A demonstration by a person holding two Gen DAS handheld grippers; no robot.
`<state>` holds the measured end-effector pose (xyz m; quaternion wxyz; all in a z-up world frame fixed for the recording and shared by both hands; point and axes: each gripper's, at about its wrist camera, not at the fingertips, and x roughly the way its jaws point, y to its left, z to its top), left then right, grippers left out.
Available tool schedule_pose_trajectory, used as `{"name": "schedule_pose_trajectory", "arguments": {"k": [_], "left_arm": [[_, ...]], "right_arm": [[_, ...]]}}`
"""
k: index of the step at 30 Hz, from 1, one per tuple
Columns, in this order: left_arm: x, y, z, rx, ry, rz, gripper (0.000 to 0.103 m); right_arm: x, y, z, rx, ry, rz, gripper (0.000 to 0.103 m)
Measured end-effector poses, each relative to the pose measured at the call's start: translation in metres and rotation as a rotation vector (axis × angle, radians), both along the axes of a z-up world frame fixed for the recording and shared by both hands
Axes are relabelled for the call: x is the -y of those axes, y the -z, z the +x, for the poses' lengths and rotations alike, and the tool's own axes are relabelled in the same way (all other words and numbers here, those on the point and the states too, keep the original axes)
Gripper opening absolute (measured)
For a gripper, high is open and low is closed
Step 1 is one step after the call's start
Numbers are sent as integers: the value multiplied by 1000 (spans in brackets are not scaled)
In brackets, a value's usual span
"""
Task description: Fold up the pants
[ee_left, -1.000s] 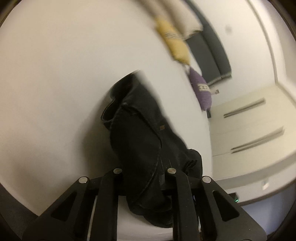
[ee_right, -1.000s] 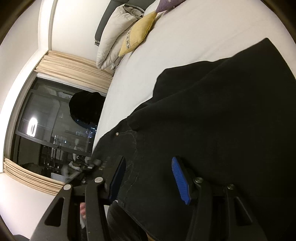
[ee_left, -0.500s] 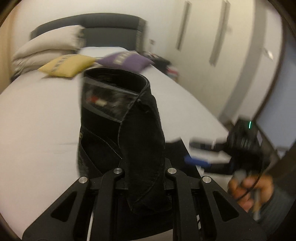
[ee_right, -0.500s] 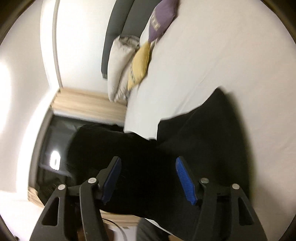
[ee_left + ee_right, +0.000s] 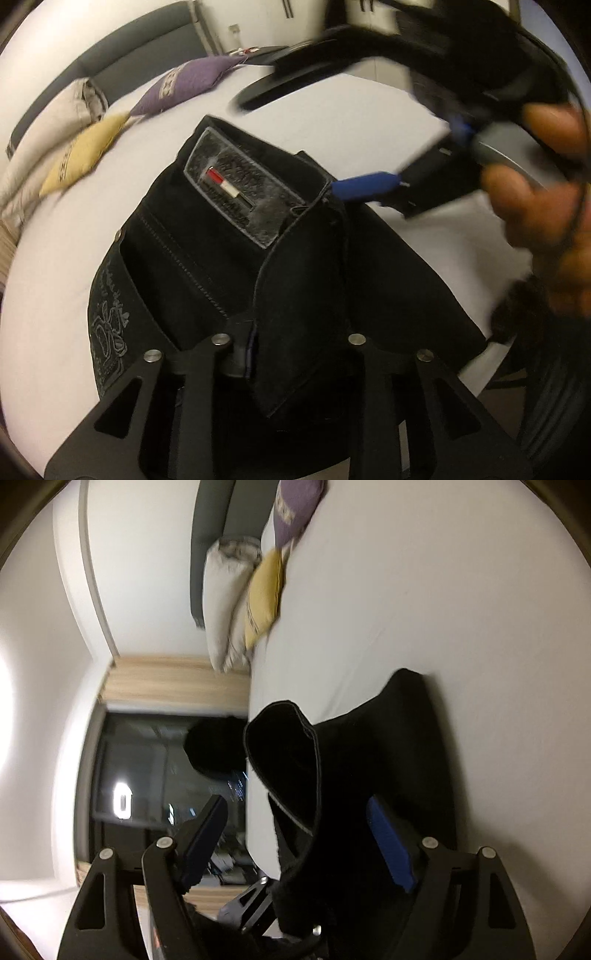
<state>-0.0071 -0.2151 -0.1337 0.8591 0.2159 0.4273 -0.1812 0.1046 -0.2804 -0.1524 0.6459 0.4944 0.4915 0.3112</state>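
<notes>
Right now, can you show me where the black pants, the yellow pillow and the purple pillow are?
black pants (image 5: 229,266), left wrist view, front panel below the label.
yellow pillow (image 5: 79,157), left wrist view, its middle.
purple pillow (image 5: 184,83), left wrist view, its middle.

Pants (image 5: 229,258) on bed (image 5: 66,229), before pillows (image 5: 81,147)

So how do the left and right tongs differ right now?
The left tongs stand narrow with a fold of the black pants between them; the right tongs stand wide, pads off the cloth. The left sit low over the waistband; the right are tipped sideways. Both are opening.
</notes>
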Motion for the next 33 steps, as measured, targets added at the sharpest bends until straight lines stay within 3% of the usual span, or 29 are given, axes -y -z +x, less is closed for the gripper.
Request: {"name": "schedule_pose_trajectory", "arguments": {"k": [2,5,6,9,14,18,19,22,23,26,27,28,30,33], "left_arm": [[8,3,-6,26,19,37,27],[20,10,-14,57,58,76,27],[20,11,-15,59,73,80,27],[25,14,-23,77,105,97,27],[33,17,-51,115,168,129,27],[38,31,-55,124,179,150,31],[34,29,-54,113,174,128,35],[2,4,-55,66,142,26,80],[-8,-3,-56,56,133,-3,90],[-48,-37,-71,13,80,-130,93],[-71,-51,-74,14,37,-187,93],[-90,-60,-72,9,-5,-237,94],[-126,-68,-62,0,-84,-315,94],[-155,-64,-34,5,-181,-337,94]], "right_arm": [[-3,4,15,-35,-23,-55,77],[-12,2,32,-17,-93,-106,48],[-17,-1,36,-1,-123,-141,29],[-25,-10,42,39,-176,-250,14],[-6,-20,25,90,-140,-293,13],[10,16,22,19,-62,-266,14],[11,25,23,6,-47,-246,15],[19,34,22,-15,-33,-167,27],[22,32,23,-22,-33,-148,35],[37,13,17,24,17,-198,59],[45,4,11,35,46,-240,61],[50,-4,4,48,64,-256,61],[52,-24,-12,109,64,-160,61],[25,-49,-28,207,-26,-50,61]]}}
